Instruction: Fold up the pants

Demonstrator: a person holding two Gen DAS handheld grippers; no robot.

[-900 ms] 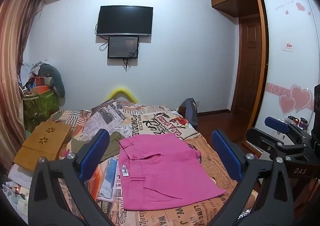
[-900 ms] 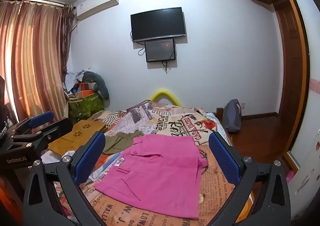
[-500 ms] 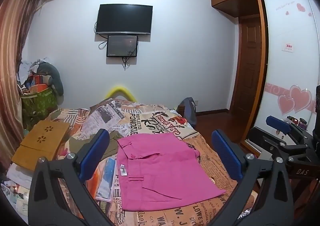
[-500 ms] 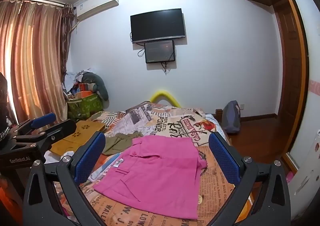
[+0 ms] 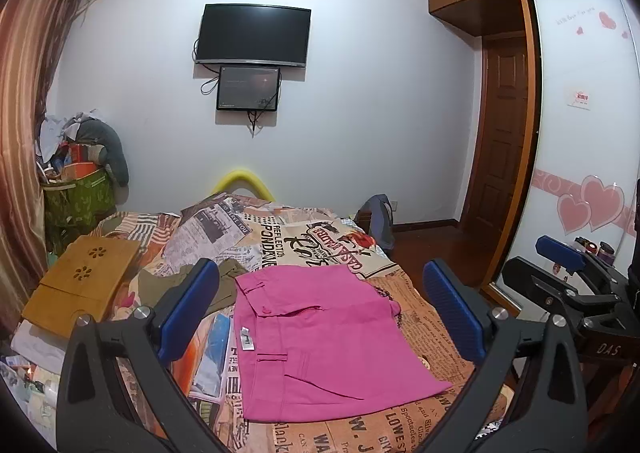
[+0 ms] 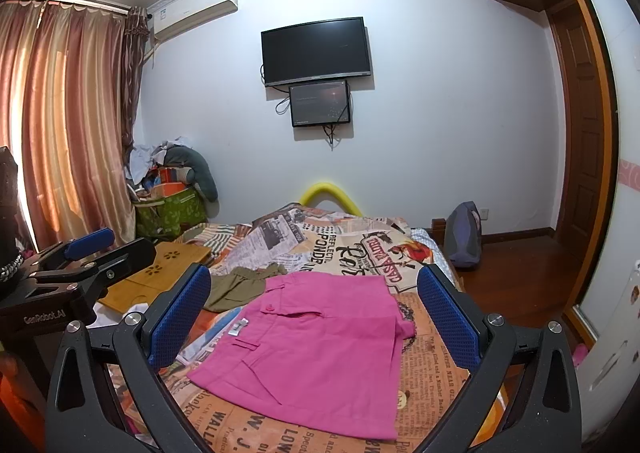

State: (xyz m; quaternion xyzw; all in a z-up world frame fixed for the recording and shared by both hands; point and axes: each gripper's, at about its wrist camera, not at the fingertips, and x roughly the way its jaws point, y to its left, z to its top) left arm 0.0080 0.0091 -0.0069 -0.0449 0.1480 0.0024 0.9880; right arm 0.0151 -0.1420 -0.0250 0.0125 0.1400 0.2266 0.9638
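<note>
1. White-walled bedroom: a black flat television [image 5: 253,35] hangs on the far wall with a smaller dark screen [image 5: 247,88] mounted just under it, a white air-conditioning unit [image 6: 195,7] sits high near the ceiling, and striped pinkish-brown curtains [image 6: 66,121] cover the window on the left.
2. Most of the floor space is taken by a bed covered with a newspaper-print spread [image 5: 416,423].
3. Folded bright pink pants [image 5: 324,345] lie flat on the near middle of that spread, waistband and white label toward the left, apart from both grippers.
4. A flat bamboo lap desk with flower-shaped cutouts [image 5: 82,283] rests on the bed's left side.
5. A crumpled olive-green garment [image 6: 240,287] lies between the lap desk and the pink pants, just beside the waistband.
6. The left gripper [image 5: 320,309], black with blue pads, hovers above the bed with its jaws spread as wide as they go, holding nothing.
7. The right gripper [image 6: 314,313] hovers beside it, likewise fully spread and empty.
</note>
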